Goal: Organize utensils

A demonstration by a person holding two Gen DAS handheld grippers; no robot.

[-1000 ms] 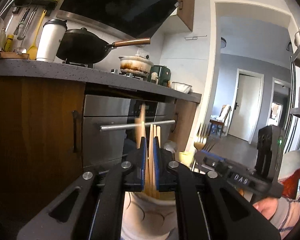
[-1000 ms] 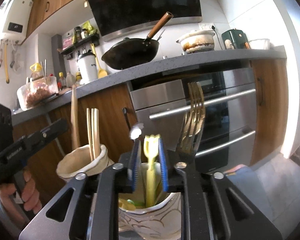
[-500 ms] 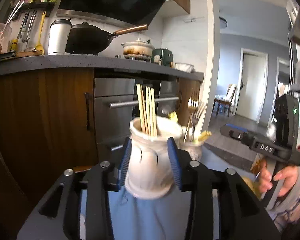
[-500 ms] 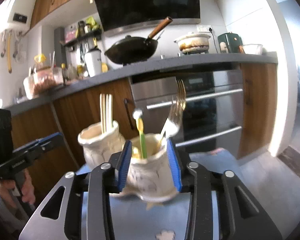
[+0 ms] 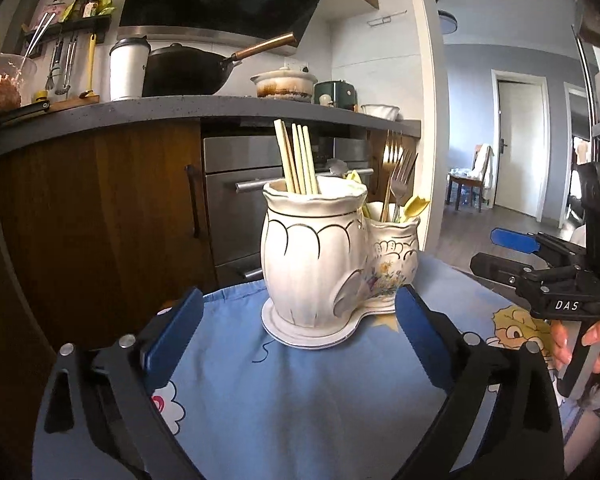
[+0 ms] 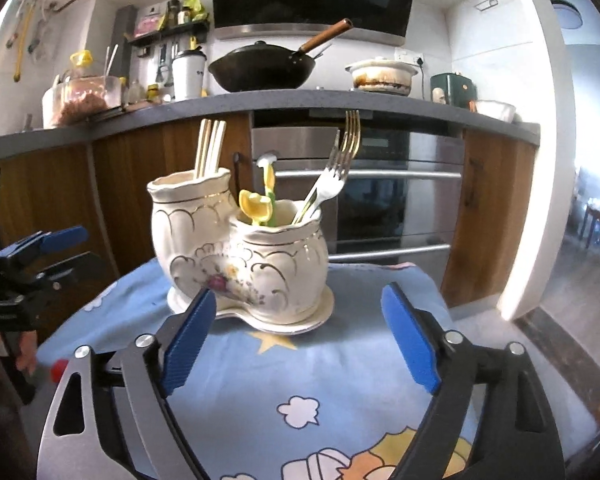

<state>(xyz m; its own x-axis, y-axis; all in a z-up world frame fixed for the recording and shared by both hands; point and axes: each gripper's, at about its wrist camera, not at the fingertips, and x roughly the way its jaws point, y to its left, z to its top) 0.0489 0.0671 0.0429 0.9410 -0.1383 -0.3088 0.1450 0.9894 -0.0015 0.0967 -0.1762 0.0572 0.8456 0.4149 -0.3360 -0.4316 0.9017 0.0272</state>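
Glazed twin-pot ceramic holder [image 6: 236, 256]: ribbed, gilt-scalloped; wooden chopsticks [image 6: 210, 148] at 11 o'clock, metal forks [image 6: 334, 168] at 1 (upright). My left gripper [image 5: 296, 336] and right gripper [image 6: 300, 340]: spread wide, empty.

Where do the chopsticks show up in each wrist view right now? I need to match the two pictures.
Left wrist: chopsticks stand just left of centre, in the taller near pot.
Right wrist: chopsticks stand left of centre, in the far left pot.
Shared landmark: the black wok on the counter behind.
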